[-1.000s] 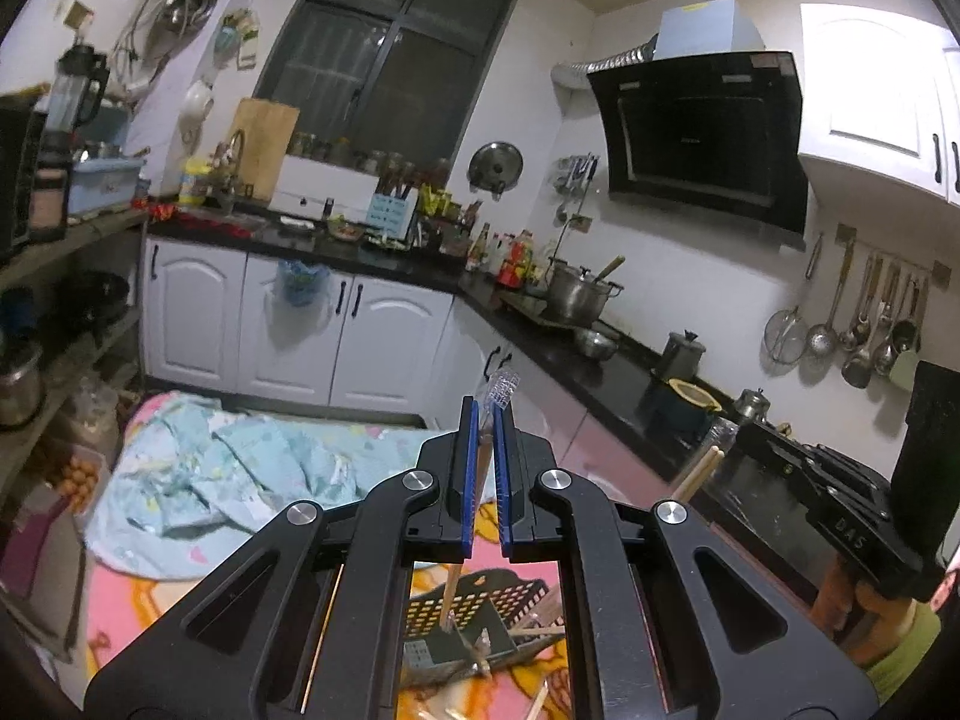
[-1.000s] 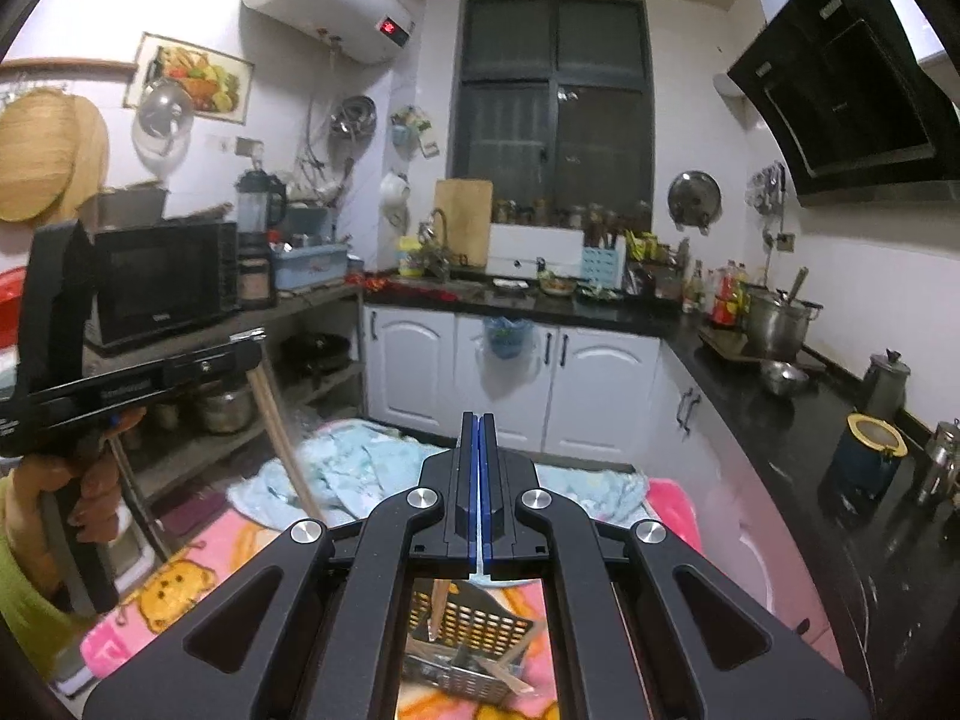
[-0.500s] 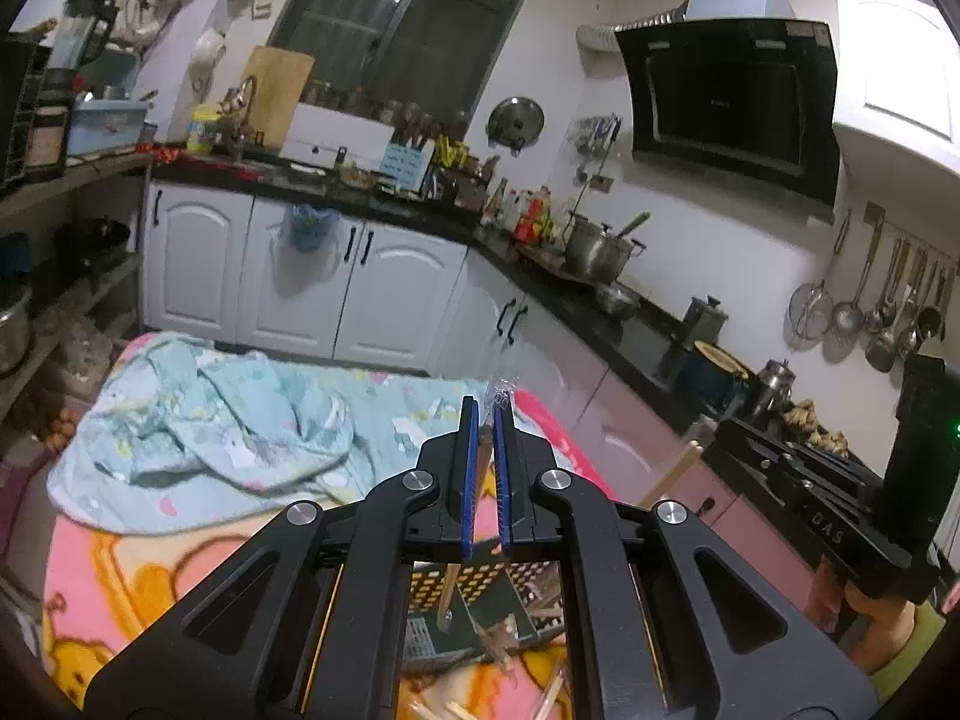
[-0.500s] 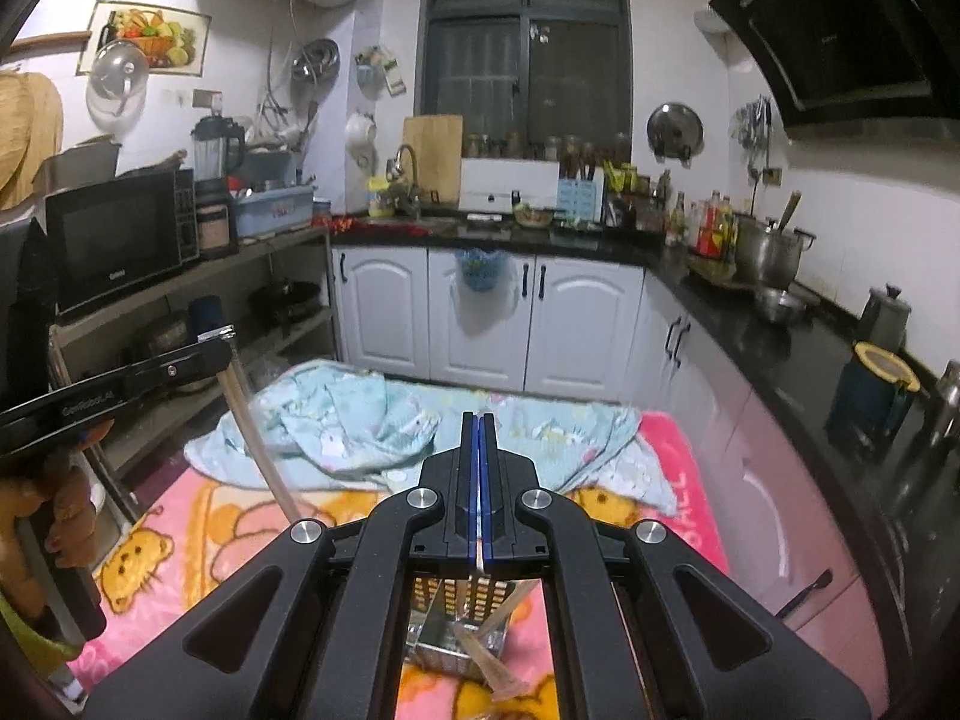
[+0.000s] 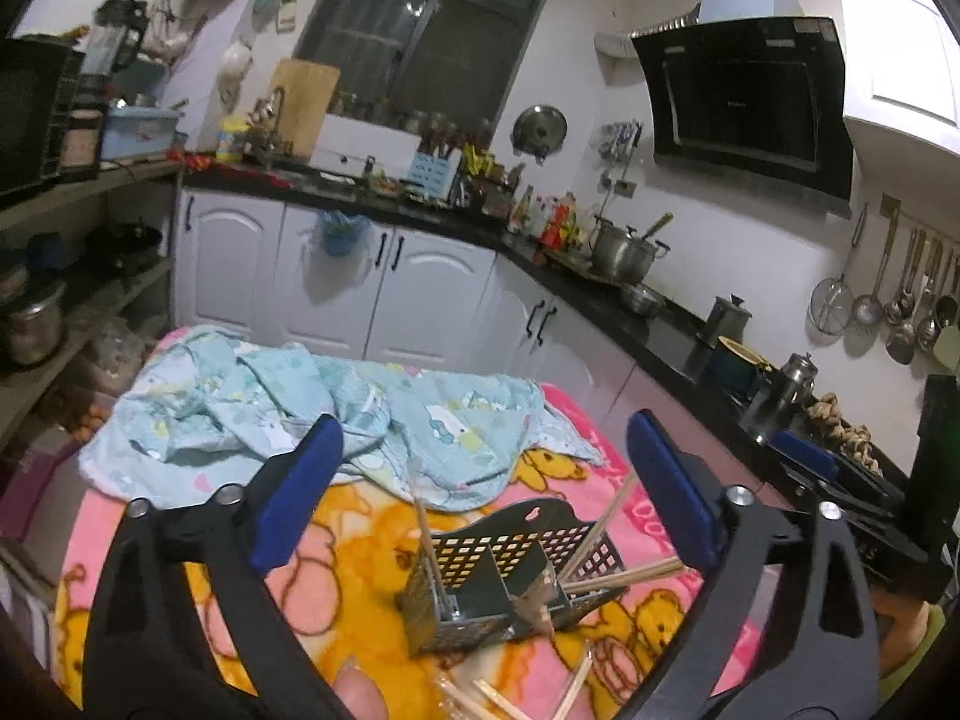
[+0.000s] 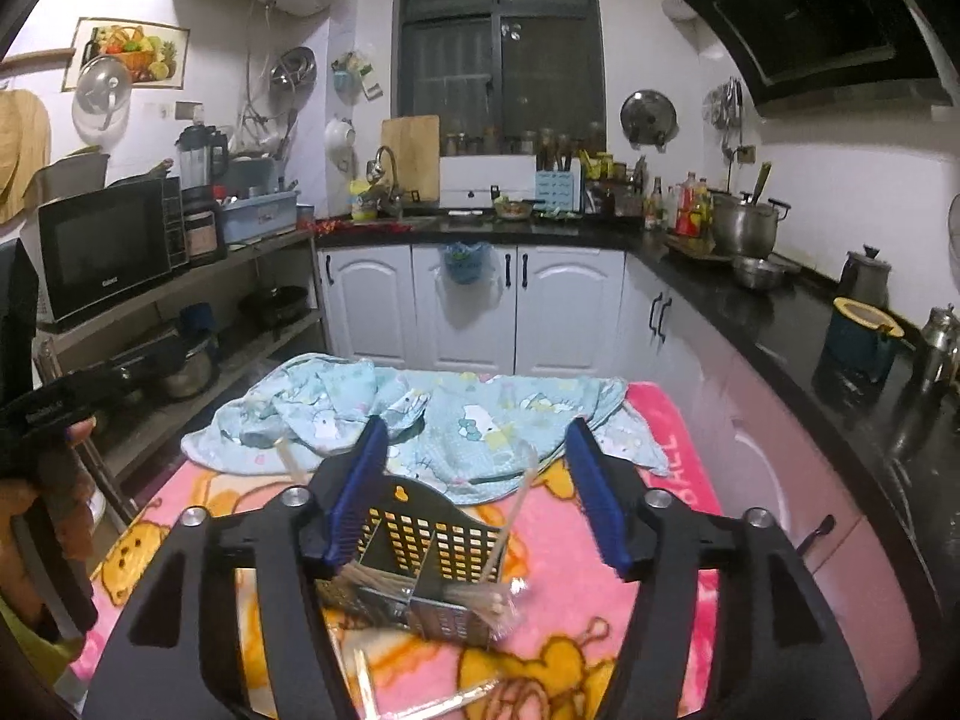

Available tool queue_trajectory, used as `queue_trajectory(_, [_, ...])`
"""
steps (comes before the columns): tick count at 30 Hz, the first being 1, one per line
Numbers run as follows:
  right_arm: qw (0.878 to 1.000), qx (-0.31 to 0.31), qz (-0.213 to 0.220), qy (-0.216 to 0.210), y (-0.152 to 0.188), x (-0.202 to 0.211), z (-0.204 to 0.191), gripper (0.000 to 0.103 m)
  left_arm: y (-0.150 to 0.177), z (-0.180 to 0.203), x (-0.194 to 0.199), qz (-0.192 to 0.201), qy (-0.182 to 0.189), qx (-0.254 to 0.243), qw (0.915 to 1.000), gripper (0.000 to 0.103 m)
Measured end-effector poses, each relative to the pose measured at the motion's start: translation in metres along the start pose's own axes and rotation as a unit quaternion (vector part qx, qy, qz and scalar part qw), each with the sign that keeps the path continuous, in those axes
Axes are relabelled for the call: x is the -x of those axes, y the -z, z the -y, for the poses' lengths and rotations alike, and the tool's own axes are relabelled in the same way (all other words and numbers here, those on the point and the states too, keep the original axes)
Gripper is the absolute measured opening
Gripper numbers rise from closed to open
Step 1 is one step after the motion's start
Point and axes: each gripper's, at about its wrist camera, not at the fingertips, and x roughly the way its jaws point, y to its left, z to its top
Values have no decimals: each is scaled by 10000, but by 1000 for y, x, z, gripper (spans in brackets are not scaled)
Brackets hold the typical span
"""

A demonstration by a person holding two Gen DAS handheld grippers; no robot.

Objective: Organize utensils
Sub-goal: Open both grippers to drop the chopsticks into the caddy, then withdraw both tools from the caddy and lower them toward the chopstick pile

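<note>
A black perforated utensil caddy stands on a pink cartoon blanket. Wooden chopsticks lean in its compartments, and one stick stands in the left one. My left gripper is open and empty just above the caddy. In the right wrist view the caddy lies below my right gripper, which is open and empty. A clear-wrapped stick leans in the caddy's right compartment. Loose chopsticks lie on the blanket in front.
A crumpled light-blue cloth lies on the far part of the blanket. White cabinets and a black counter run behind and to the right. A shelf with a microwave stands left.
Both grippers have tilted down toward the caddy and opened. The left let go of its wrapped chopstick and the right let go of its stick; both now stand in the caddy.
</note>
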Motion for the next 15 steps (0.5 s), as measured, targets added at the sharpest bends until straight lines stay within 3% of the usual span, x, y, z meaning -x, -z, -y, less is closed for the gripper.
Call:
queue_trajectory(5, [9996,-71,271,1,11,31,2,84,10,0,16,-91,29,100,9999,92])
queue_trajectory(15, [9986,-185,489,-98,34,77,-1,91,37,9,48,-42,-7,37,10000,92])
